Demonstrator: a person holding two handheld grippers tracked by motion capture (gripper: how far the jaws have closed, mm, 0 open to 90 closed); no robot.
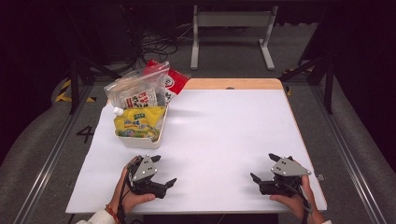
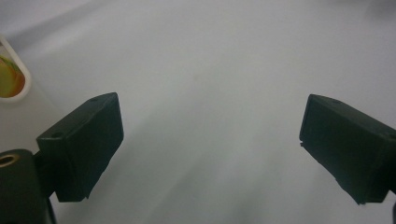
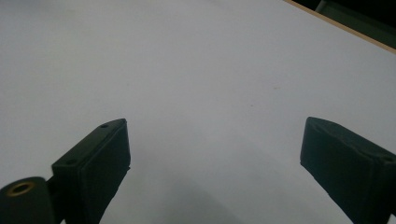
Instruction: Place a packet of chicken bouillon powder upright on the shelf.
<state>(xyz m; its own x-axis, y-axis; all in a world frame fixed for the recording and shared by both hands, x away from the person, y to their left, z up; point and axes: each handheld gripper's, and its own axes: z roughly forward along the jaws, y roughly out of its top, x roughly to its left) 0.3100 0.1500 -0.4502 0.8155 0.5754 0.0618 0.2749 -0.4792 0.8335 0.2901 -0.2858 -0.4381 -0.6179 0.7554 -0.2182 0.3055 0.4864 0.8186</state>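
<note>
A white bin (image 1: 140,140) stands at the table's left side, holding a yellow packet (image 1: 137,122), a clear zip bag (image 1: 135,91) with printed contents and a red-and-white packet (image 1: 175,80) leaning at its back. My left gripper (image 1: 163,170) rests near the front edge just below the bin, open with nothing between its jaws. In the left gripper view its gripper (image 2: 210,140) faces bare white table, with the bin's corner (image 2: 18,88) at the left edge. My right gripper (image 1: 264,166) sits open at the front right; its own view (image 3: 215,154) looks over blank white surface.
The white table top (image 1: 224,135) has a wooden strip (image 1: 233,84) along its far edge. A metal stand (image 1: 231,32) and cables (image 1: 156,46) lie on the floor beyond. Dark frame legs stand at both sides.
</note>
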